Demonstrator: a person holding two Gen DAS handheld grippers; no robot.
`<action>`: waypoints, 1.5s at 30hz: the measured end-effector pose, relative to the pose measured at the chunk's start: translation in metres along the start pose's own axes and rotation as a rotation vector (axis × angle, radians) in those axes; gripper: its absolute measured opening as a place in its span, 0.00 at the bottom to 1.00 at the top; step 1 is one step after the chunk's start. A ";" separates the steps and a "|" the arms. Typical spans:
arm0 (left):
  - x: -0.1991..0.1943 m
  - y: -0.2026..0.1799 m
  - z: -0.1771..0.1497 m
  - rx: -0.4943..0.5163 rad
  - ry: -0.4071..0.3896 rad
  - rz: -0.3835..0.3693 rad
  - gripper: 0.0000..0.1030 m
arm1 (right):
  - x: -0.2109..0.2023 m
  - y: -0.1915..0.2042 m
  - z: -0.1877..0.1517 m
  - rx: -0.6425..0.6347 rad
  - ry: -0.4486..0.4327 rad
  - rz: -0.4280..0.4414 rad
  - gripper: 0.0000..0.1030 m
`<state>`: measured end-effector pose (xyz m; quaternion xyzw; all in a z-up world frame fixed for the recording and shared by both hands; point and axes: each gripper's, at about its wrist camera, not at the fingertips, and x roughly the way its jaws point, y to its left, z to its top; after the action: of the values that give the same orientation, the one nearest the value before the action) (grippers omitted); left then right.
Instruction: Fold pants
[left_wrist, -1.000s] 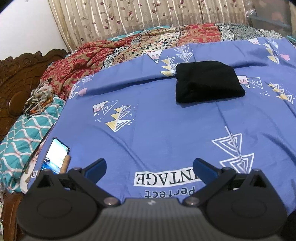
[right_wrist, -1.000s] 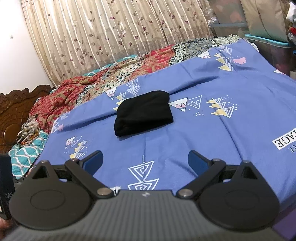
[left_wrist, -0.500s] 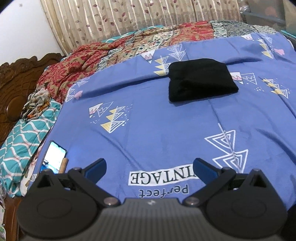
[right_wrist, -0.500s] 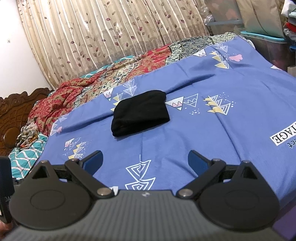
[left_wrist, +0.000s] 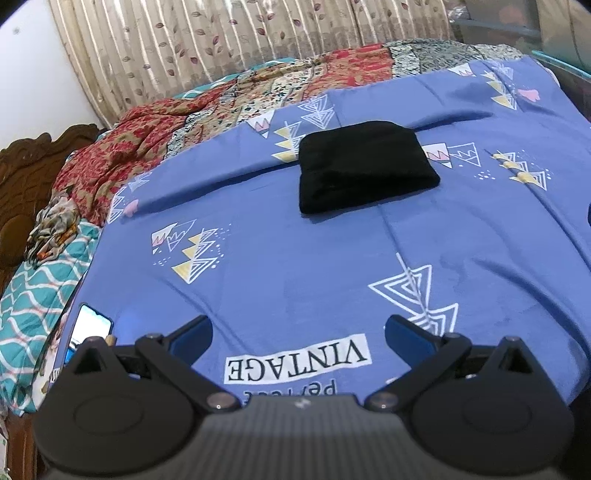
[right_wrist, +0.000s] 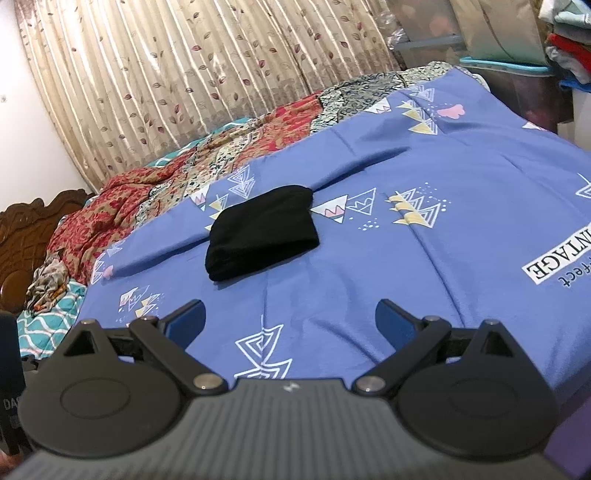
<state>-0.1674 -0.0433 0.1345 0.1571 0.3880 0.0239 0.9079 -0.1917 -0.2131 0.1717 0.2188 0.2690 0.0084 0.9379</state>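
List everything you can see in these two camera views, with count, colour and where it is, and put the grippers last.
Folded pants: one, black, compact bundle lying on the blue sheet, mid-bed.
Bedsheet: one, blue with triangle prints and a "VINTAGE" label, covering the bed.
Patterned blanket: one, red, beige and grey, bunched along the far side of the bed.
Teal cloth: one, teal with white waves, at the left edge by the headboard.
Phone: one, screen lit, on the bed's left edge.
Headboard: one, carved brown wood, far left.
Curtain: one, beige with leaf print, behind the bed.
Left gripper: one, black with blue pads, open, above the sheet.
Right gripper: one, same colours, open, holding nothing.
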 end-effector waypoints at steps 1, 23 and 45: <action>0.000 -0.002 0.000 0.003 0.002 0.000 1.00 | 0.000 -0.002 0.000 0.004 -0.001 0.000 0.97; 0.014 -0.053 0.014 0.072 0.101 -0.005 1.00 | 0.014 -0.044 0.007 0.058 0.023 0.007 0.97; 0.023 -0.141 0.058 0.052 0.184 -0.029 1.00 | 0.027 -0.103 0.056 -0.005 0.081 0.043 0.97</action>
<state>-0.1208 -0.1888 0.1132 0.1720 0.4726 0.0152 0.8642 -0.1506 -0.3257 0.1577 0.2218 0.3021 0.0380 0.9263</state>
